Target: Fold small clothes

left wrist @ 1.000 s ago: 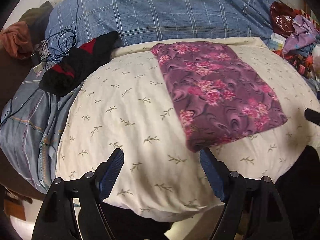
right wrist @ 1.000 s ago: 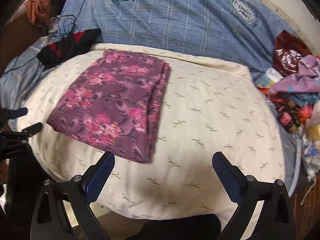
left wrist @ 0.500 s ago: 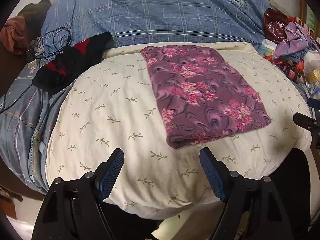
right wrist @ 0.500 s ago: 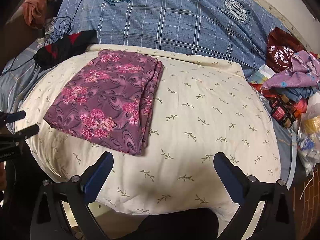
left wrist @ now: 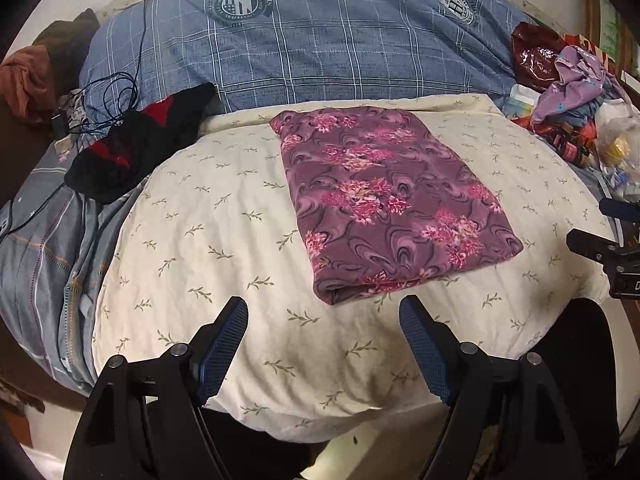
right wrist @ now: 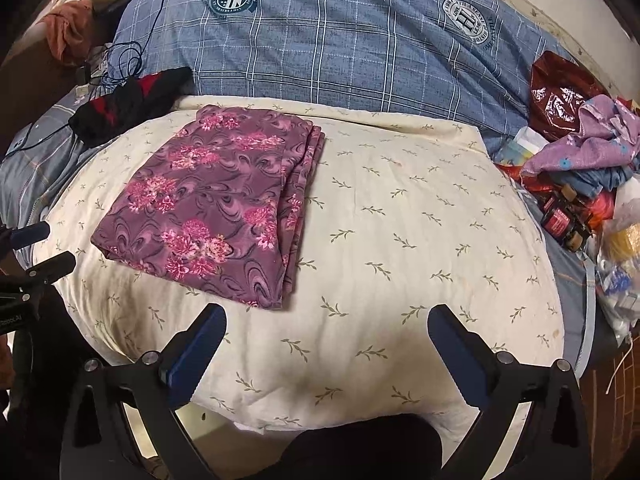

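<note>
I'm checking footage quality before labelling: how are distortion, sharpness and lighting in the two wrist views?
Left wrist view: strong fisheye bulge, dark corners; the purple floral cloth is sharp, evenly lit, and the open left gripper is crisp. Right wrist view: same curvature; the cream pillow darkens toward its near edge, with glare on the red plastic bag.

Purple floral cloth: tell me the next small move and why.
Probably lift it aside. The purple floral cloth already lies folded flat on the cream pillow, and both the left gripper and right gripper hang open and empty just short of its near edge.
</note>
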Motion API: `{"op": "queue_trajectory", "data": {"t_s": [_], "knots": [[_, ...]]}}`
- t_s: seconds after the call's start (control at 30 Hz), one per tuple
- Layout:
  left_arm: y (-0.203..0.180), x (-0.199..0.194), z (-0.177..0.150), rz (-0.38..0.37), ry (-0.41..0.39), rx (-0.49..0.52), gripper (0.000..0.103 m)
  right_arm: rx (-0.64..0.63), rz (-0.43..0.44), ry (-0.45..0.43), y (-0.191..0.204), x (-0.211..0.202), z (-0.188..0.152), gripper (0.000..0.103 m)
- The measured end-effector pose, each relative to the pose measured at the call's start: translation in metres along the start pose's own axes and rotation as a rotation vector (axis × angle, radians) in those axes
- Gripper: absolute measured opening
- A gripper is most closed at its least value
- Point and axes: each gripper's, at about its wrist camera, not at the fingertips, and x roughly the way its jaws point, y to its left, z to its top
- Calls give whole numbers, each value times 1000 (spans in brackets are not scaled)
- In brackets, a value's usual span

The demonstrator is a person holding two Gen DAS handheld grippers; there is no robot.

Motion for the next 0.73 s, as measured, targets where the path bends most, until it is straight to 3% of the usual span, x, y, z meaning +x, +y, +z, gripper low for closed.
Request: {"op": "queue_trajectory", "data": {"t_s": [0.37,0.73], "knots": [[-4,8,-1,-43,43,17,78,26,4,11,-7,4,-5,102],[-26,-2,0,-48,10,58,78,50,-5,12,-18,3,-7,102]]}}
